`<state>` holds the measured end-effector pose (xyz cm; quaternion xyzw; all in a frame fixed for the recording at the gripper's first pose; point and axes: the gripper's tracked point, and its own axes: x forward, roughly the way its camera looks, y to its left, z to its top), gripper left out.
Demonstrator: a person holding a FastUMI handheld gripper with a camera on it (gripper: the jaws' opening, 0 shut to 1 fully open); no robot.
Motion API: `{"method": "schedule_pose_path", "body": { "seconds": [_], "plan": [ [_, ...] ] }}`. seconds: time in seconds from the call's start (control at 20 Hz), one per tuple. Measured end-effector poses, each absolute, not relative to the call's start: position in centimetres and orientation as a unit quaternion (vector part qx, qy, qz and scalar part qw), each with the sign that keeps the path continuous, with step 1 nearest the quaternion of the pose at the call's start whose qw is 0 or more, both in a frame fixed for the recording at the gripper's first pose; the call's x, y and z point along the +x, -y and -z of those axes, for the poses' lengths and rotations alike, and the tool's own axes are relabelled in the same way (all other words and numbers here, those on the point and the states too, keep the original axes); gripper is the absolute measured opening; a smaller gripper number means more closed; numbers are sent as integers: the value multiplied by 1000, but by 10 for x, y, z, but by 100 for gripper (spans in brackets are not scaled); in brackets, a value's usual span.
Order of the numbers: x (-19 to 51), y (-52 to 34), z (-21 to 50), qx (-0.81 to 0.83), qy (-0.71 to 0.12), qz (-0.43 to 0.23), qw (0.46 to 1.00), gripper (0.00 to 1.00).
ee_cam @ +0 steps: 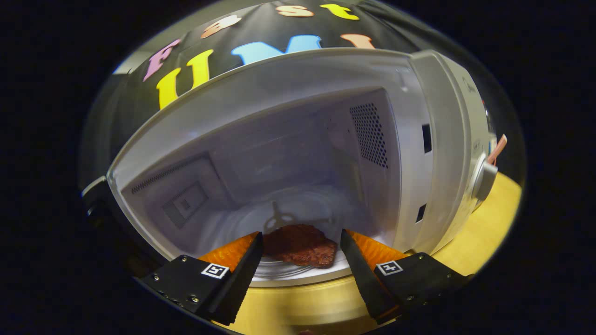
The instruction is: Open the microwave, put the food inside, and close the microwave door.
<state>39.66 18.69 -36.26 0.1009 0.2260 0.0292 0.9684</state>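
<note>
From the gripper view, you are looking straight into the open microwave (419,139), its cavity lit and its door swung out of the way. The piece of cooked meat (300,245) lies on the glass turntable (298,211) near the front of the cavity, just ahead of your gripper (301,245). Your fingers stand spread wide, one on each side of the meat, and neither appears to press on it. By the look of it, opening and loading are done. What remains for you is to draw the gripper clear over the wooden table (484,232) and shut the door.
</note>
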Motion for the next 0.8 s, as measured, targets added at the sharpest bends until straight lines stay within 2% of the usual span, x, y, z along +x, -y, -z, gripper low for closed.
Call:
{"method": "schedule_pose_path", "body": {
  "seconds": [0.15,0.4,0.8],
  "plan": [
    [391,-190,345,42,-199,-50,978,99],
    [363,-195,307,32,-184,-77,979,99],
    [277,-192,206,50,-146,-101,983,99]
  ]
}}
